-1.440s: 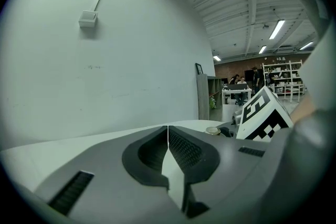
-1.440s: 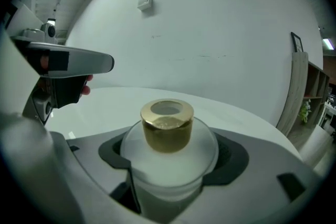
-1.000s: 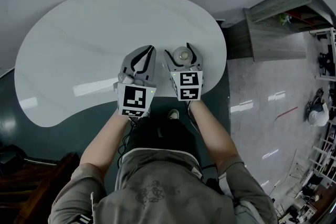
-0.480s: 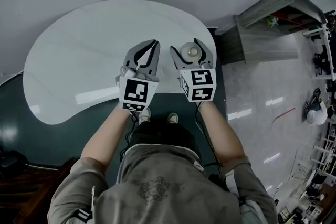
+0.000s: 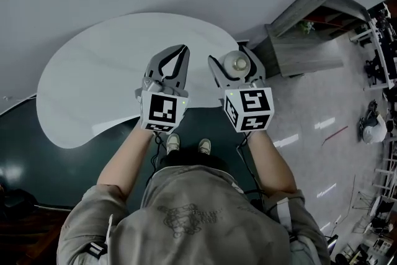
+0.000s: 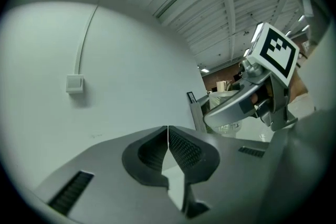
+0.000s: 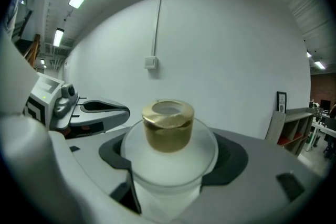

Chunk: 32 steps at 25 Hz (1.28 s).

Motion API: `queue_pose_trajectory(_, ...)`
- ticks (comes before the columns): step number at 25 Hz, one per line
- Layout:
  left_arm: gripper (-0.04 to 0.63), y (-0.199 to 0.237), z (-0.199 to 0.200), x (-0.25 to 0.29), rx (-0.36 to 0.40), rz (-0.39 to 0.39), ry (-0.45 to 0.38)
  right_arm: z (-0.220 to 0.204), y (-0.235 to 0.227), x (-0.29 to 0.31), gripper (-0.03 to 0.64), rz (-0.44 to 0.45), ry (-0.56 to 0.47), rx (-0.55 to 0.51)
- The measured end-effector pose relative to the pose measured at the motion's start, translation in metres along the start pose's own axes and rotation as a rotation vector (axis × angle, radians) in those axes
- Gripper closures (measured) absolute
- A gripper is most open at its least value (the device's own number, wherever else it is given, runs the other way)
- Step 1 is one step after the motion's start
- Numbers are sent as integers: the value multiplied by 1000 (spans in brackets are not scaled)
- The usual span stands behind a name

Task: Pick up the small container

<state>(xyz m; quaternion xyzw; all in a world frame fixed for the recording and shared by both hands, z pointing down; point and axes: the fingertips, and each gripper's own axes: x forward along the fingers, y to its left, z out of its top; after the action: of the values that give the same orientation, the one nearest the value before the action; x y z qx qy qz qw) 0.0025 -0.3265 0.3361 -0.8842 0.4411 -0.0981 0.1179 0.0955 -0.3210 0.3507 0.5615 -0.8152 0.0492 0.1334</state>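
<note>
The small container (image 7: 169, 144) is a frosted white jar with a gold cap (image 7: 168, 124). My right gripper (image 5: 236, 66) is shut on it, one jaw on each side, and holds it upright in the air. In the head view the small container (image 5: 236, 62) hangs past the right end of the white table (image 5: 105, 71). My left gripper (image 5: 175, 62) is shut with nothing in it, its pads (image 6: 181, 148) pressed together, level with the right one and over the table's near edge. The left gripper view shows the right gripper (image 6: 247, 105) to its right.
A grey wooden shelf unit (image 5: 307, 28) stands on the floor to the right of the table. The dark floor (image 5: 25, 146) lies below the table's near edge, with the person's feet (image 5: 186, 146) on it. A white wall (image 7: 220, 44) is ahead.
Both grippers have risen and spread apart. The right one has carried the container up off the table and to the right, beyond the table's edge.
</note>
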Motion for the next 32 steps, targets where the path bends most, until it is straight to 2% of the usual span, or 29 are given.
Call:
queue_pose_trajectory(3, 577, -3, 21, -13, 62, 3, -21, 17, 4, -25, 270, 1, -21, 1)
queue_pose_trajectory(5, 577, -10, 34, -22, 71, -11, -42, 26, 6, -40, 270, -1, -33, -7)
queue_pose_trajectory(11, 577, -26, 67, -56, 42, -53, -108, 42, 25, -78, 270, 13, -68, -23)
queue_pose_trajectory(15, 577, -32, 81, -79, -31, -69, -130, 44, 40, -103, 269, 43, -78, -20)
queue_pose_trajectory(20, 577, -39, 84, -104, -57, -61, -119, 35, 56, -131, 270, 80, -64, -37)
queue_pose_trajectory(23, 577, -43, 77, -115, -47, -50, -96, 29, 63, -143, 270, 94, -59, -32)
queue_pose_trajectory(32, 577, -67, 60, -125, -53, -58, -41, 0, 57, -161, 270, 107, -3, -6)
